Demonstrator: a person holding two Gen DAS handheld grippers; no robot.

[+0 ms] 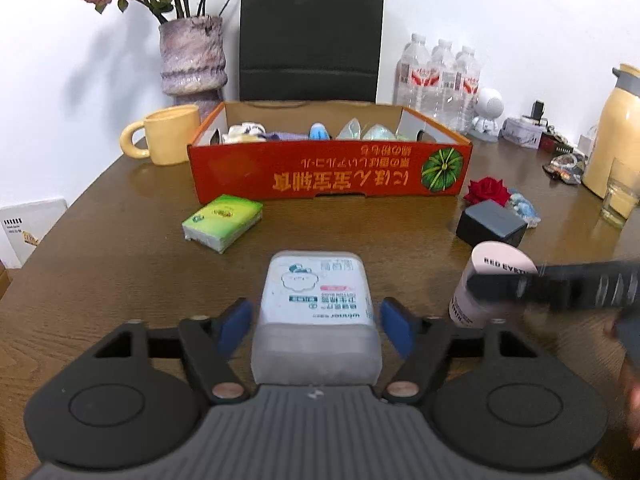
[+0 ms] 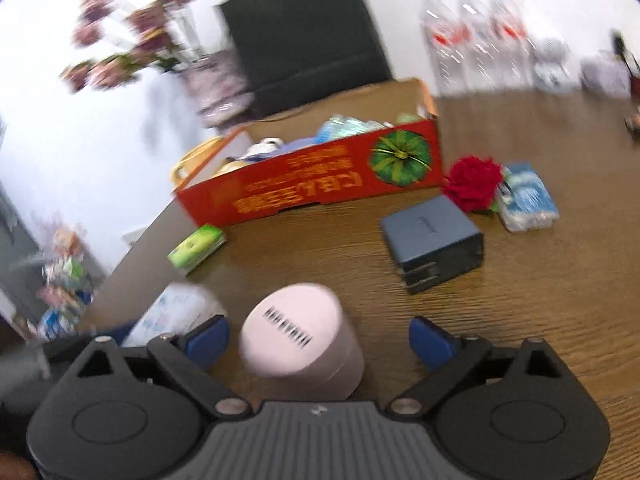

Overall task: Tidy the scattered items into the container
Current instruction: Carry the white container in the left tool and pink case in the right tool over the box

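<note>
two handheld tools are closing in on loose items on a brown wooden table (image 1: 120, 216), with the red cardboard box (image 1: 328, 172) waiting at the far side, already holding several small packets. the left tool (image 1: 316, 324) is straddling a white cotton-swab box (image 1: 316, 300), its blue pads standing just clear of both sides, released and not yet gripping. the right tool (image 2: 320, 340) is also spread wide around a pink jar (image 2: 300, 336), which is sitting nearer its left pad; that view is blurring with motion. the step in hand looks like a double pick-up: each tool would need to squeeze onto its item, lift it and carry it far to the box. a green tissue pack (image 1: 224, 220), a dark charger (image 2: 432, 240), a red rose (image 2: 472, 184) and a blue tissue pack (image 2: 528, 196) are lying on the table near the box, outside it. beyond, a yellow mug (image 1: 168, 136), a vase of dried flowers (image 1: 192, 56), a black chair (image 1: 312, 36), water bottles (image 1: 440, 76) and a yellow jug (image 1: 616, 128) are lining a white wall.
</note>
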